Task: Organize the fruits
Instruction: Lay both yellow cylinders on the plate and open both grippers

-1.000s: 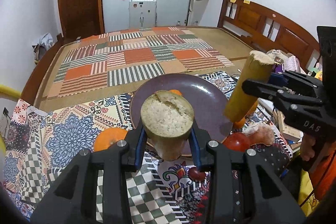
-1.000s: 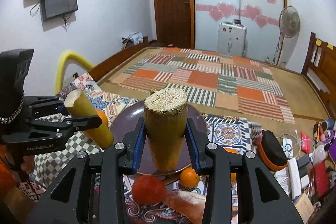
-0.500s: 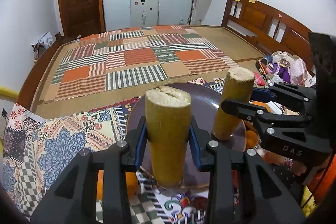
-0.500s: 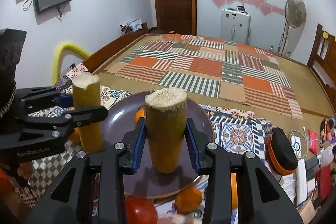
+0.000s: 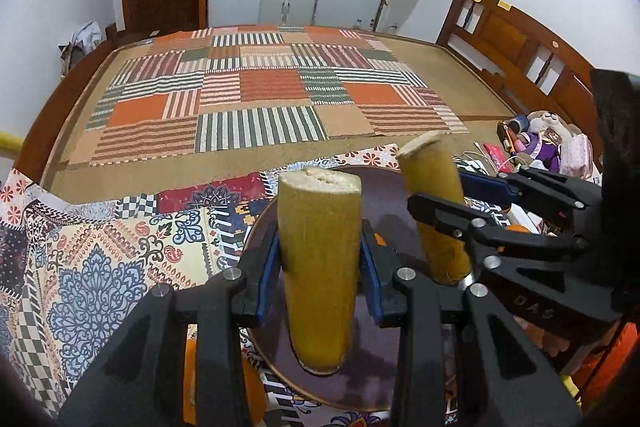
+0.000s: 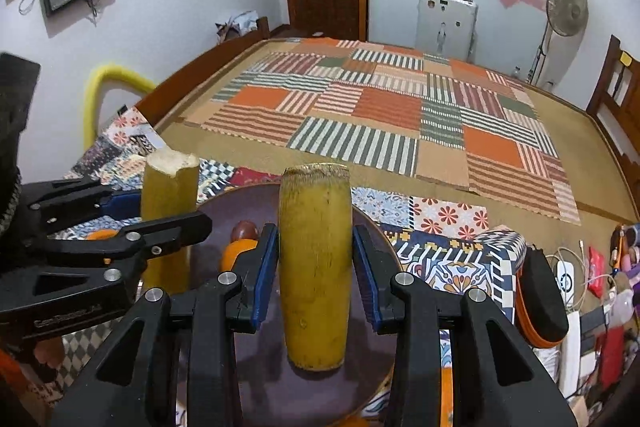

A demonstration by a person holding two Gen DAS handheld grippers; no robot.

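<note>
Two black grippers, the right gripper (image 6: 314,277) marked "DAS", each pinch one of two upright yellow-green cane stalk pieces (image 5: 318,267) on the round purple plate (image 5: 384,203), the left gripper (image 5: 318,277) at 9 o'clock.

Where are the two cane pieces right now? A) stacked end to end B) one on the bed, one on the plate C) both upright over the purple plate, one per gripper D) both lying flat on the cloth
C: the left gripper and right gripper each flank an upright cane piece with its base on the purple plate.

A bed (image 5: 240,171) carries a striped patchwork mat (image 5: 264,99), a patterned cloth (image 5: 120,251) and a purple plate (image 6: 224,211).
</note>
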